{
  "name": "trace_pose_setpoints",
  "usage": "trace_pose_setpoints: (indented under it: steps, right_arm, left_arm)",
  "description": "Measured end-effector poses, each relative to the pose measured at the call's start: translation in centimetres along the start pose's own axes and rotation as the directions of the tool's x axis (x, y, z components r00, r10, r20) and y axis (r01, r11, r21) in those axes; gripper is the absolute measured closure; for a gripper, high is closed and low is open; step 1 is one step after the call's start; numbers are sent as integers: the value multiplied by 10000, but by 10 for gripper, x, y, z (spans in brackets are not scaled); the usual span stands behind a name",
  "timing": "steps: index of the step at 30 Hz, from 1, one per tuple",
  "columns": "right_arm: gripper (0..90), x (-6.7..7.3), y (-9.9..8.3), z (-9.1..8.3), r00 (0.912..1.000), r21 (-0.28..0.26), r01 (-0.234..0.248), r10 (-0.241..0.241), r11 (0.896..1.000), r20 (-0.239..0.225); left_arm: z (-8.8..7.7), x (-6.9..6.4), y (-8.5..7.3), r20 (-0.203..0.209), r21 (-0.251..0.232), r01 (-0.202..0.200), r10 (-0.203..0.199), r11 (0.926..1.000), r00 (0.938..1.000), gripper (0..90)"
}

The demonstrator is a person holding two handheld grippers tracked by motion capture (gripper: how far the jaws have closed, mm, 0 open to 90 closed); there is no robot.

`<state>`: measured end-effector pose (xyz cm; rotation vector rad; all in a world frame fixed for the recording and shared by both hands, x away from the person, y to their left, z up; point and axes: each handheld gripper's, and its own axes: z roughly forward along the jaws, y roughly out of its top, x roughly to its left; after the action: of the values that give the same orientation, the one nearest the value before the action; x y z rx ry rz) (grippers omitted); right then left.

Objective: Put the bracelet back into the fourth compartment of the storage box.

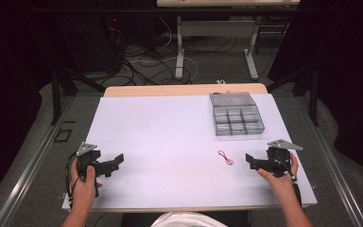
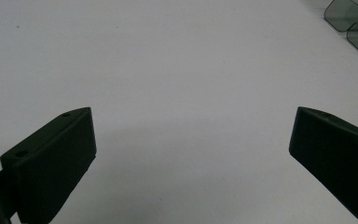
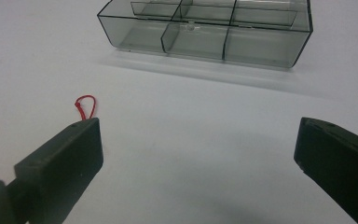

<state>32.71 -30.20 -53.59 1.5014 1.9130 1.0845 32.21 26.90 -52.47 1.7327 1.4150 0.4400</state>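
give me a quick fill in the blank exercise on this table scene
1. The thin loop lying on the white sheet is ____ in colour.
2. The clear compartment box stands on the person's ____ side of the table.
3. The jaws of the right gripper stand ____, with nothing between them.
4. The loop lies nearer the ____ gripper than the left gripper.

Missing words: red; right; open; right

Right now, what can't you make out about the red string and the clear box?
- Red string: right gripper view, its near end is hidden behind a jaw of the right gripper.
- Clear box: left gripper view, cut off by the top right corner.
- Reddish items in the box's back compartment: high view, too small to identify.
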Motion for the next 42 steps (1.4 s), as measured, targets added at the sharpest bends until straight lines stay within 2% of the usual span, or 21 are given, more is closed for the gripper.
trace_pose_setpoints:
  steps: [9,13,15,16,17,18,20,23,24,26,30,36,37,38,39,42]
  right_arm:
    - [15,0,4,-2,9999,132,-92,92,9999,46]
    - [9,1,7,0,9999,399,-17,23,9992,-157]
    - [9,2,8,0,9998,485,-14,25,9988,-220]
    - [32,5,11,1,9991,575,197,-176,9982,-373]
    - [32,5,11,1,9991,575,197,-176,9982,-373]
    - [84,9,13,1,9977,616,417,-383,9972,-555]
    - [95,10,15,1,9968,636,581,-544,9963,-594]
    - [148,16,20,4,9923,785,1024,-964,9916,-772]
    - [152,19,21,7,9891,966,1262,-1178,9873,-880]
    - [166,20,22,8,9878,1078,1321,-1218,9854,-969]
    - [288,24,27,12,9806,1379,1522,-1321,9787,-1448]
    - [351,26,36,14,9752,1720,1449,-1113,9744,-1911]
    - [360,27,39,15,9731,1920,1517,-1125,9696,-2009]
    - [360,27,39,15,9731,1920,1517,-1125,9696,-2009]
    - [365,29,43,16,9719,2185,1580,-1126,9630,-2066]
    - [365,31,47,17,9715,2436,1556,-1036,9573,-2133]
  left_arm:
    - [2,-5,-1,-61,196,-244,246,9995,9997,5]
    - [2,-5,-2,-31,441,-267,268,9987,9996,5]
    - [2,-6,-3,-18,399,-334,335,9986,9994,5]
    - [2,-6,-2,-36,438,-342,344,9985,9994,5]
    - [2,-6,-2,-93,468,-348,353,9983,9993,5]
    - [3,-6,-3,-116,492,-331,337,9982,9994,5]
    - [3,-6,-3,-246,601,-401,417,9974,9988,5]
    - [5,-8,-4,-321,750,-563,588,9956,9978,5]
    - [5,-9,-4,-301,752,-624,648,9952,9974,5]
    - [6,-10,-4,-272,799,-666,689,9946,9973,5]
    - [7,-11,-5,-205,866,-837,858,9927,9961,5]
    - [6,-10,-6,-177,858,-778,796,9933,9967,6]
    - [6,-10,-6,-171,864,-781,799,9932,9967,6]
    - [6,-10,-6,-165,851,-789,806,9932,9966,6]
    - [5,-10,-6,-182,852,-778,796,9933,9967,7]
    - [5,-10,-6,-245,895,-747,772,9932,9967,11]
